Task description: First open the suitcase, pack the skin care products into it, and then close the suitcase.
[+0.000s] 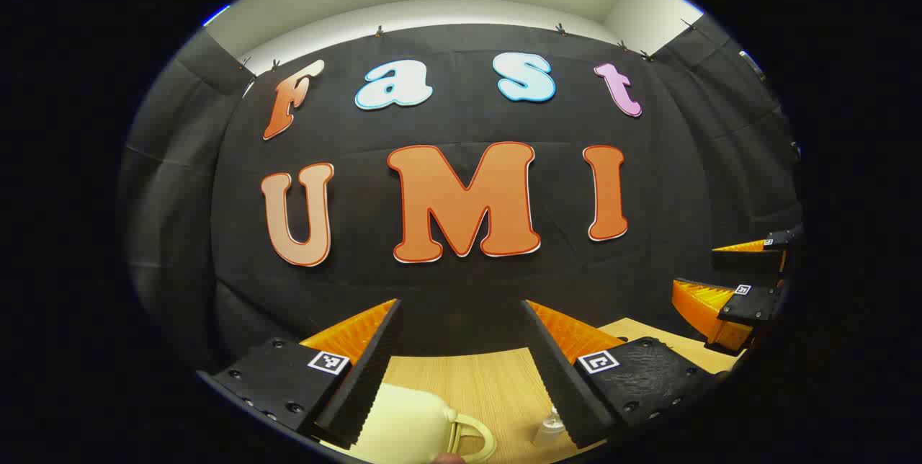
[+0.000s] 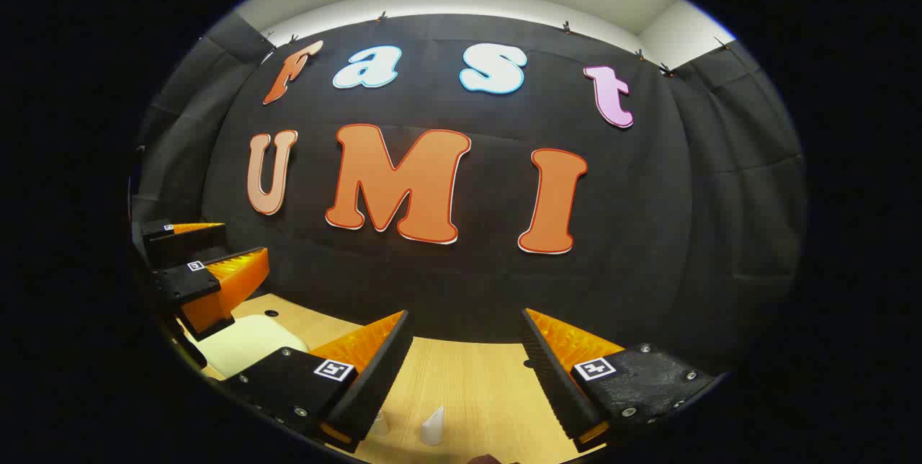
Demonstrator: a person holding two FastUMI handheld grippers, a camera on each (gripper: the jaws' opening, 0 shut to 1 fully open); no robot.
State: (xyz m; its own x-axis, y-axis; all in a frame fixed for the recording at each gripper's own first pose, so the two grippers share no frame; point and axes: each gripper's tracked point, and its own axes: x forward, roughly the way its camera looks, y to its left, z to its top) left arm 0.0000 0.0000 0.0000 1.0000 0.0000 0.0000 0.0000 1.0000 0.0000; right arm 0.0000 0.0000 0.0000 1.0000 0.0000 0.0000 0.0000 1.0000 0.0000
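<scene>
Left gripper (image 1: 461, 303): fingers spread wide, gripping nothing, poised above and just behind the suitcase (image 1: 410, 424). Right gripper (image 2: 467, 314): likewise released and empty, off to the side of the suitcase where the products stand.

Suitcase: a pale, rounded case on the wooden table (image 1: 475, 377), handle (image 1: 472, 436) turned toward the small clear bottle (image 1: 547, 429); by its look, lid down and not yet opened. Another small white container (image 2: 432, 426) a little farther from the suitcase on that same side.

Risks, as judged from here:
- Knocking over the bottle just beside the suitcase handle when reaching for the lid; light and upright, so likely to topple or roll at a brush from a finger.
- Pushing the whole suitcase along the smooth table instead of lifting its lid, if pressed from one side with nothing bracing the other.
- Catching the handle loop rather than the lid seam.
- Clashing the two grippers, since near each other over the suitcase.

Room: open tabletop beyond the suitcase toward the cloth wall, ample for swinging the lid back; tight only on the bottle side. Table edge nearest the suitcase hidden, so margin there unknown.
</scene>
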